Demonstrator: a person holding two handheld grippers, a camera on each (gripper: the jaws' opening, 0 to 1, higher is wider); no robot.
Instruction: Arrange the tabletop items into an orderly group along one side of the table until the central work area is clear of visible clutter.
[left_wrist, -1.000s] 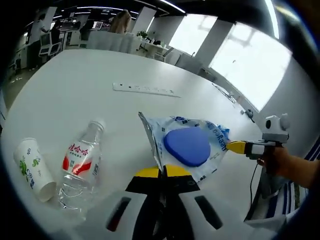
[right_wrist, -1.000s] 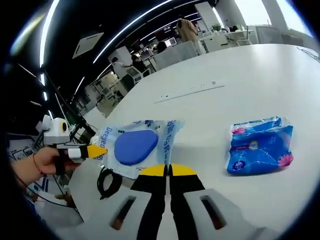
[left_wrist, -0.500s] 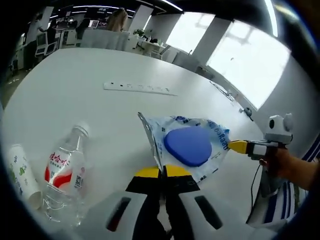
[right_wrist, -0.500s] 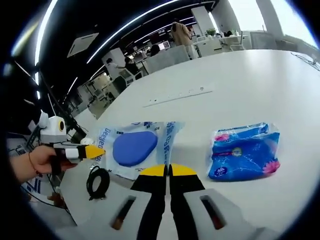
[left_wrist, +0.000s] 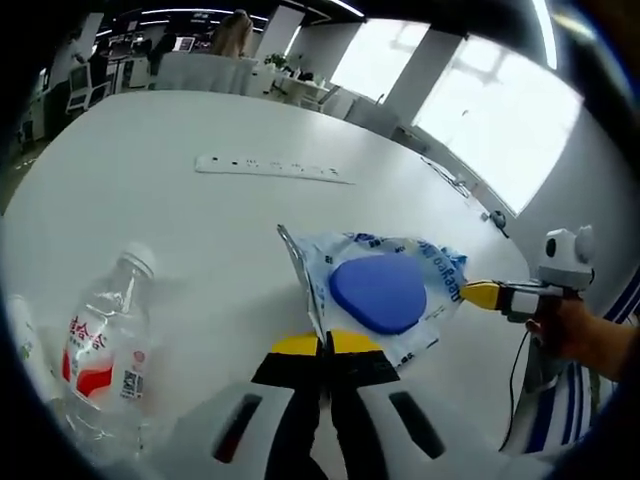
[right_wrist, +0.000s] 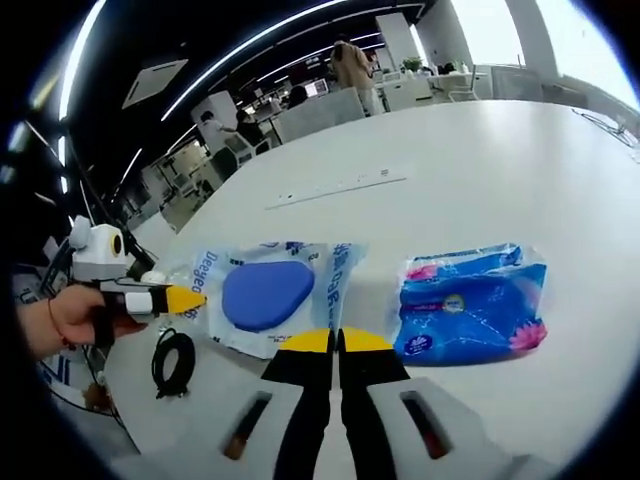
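The left gripper (left_wrist: 323, 345) has its 2 jaws pressed together on the near edge of the clear packet (left_wrist: 375, 290), the one with the blue pad sealed inside, and from the other side the right gripper (right_wrist: 337, 342) pinches the opposite edge of the same packet (right_wrist: 268, 295) just ahead of its yellow tips. Held from 2 ends like this, the floppy plastic stays stretched flat instead of folding, which looks to me like the reason both grippers are on 1 thing: it can be carried or slid as a sheet toward 1 side of the tabletop (left_wrist: 150, 190). In the left gripper view the other gripper's yellow tip enters from the right, gripped by a hand (left_wrist: 560, 325). Off to the left of the left gripper a water bottle (left_wrist: 100, 345) lies on its side, well apart from the packet, with a sliver of paper cup (left_wrist: 20, 335) beyond it, and a white power strip (left_wrist: 272, 168) sits far ahead. Just right of the right gripper rests a blue tissue pack (right_wrist: 470, 302), near the packet but not touching; to its left a coiled black cable (right_wrist: 172, 352) lies by the tabletop edge. I judge the sorting barely begun, the things lying scattered.
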